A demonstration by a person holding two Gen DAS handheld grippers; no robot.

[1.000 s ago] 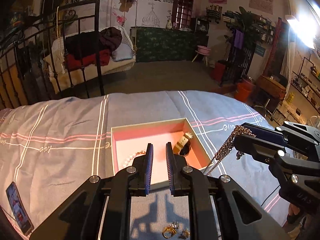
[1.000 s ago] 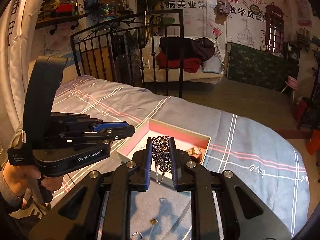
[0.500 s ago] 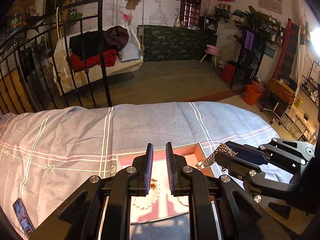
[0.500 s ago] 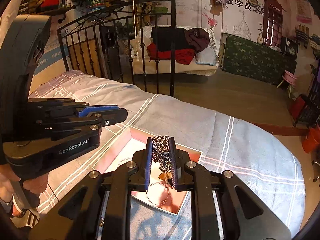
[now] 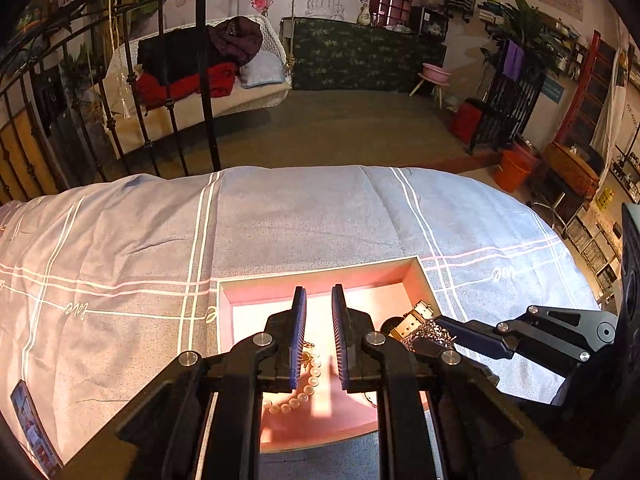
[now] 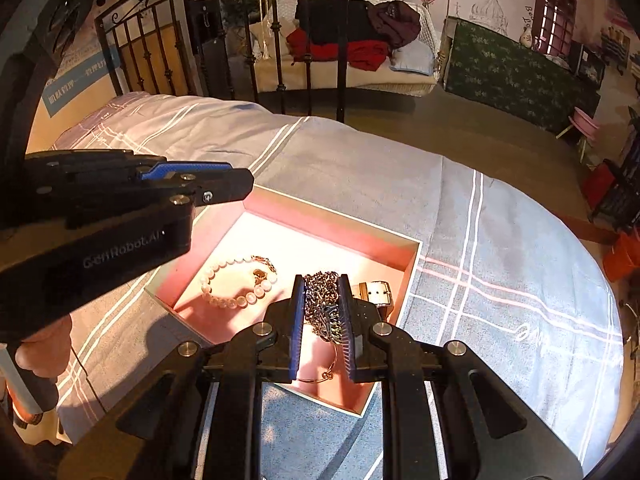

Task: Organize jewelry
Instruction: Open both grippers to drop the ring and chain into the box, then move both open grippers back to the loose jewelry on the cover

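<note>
A shallow pink-lined box [image 6: 332, 236] [image 5: 320, 280] lies on the grey bedspread. In it are a pearl bracelet [image 6: 236, 300] [image 5: 304, 392], a gold watch [image 6: 376, 292] [image 5: 412, 316] and a thin gold bangle [image 6: 320, 378]. My right gripper [image 6: 320, 300] is shut on a bunched metal chain [image 6: 324, 304] and holds it low over the box, next to the watch; it also shows in the left wrist view [image 5: 430, 330]. My left gripper [image 5: 319, 320] hovers over the box with its jaws a narrow gap apart and nothing between them; it also shows in the right wrist view [image 6: 224, 180].
A phone [image 5: 30, 436] lies on the bedspread at the left. A black iron bed rail [image 6: 224, 40] stands at the far edge. Beyond it is a swing seat with clothes [image 5: 200, 68]. The bed's right edge drops to the floor.
Both grippers have moved forward and down over the box. The chain, which hung beside the box, now sits bunched low inside it. The loose rings near the box's front edge have left view.
</note>
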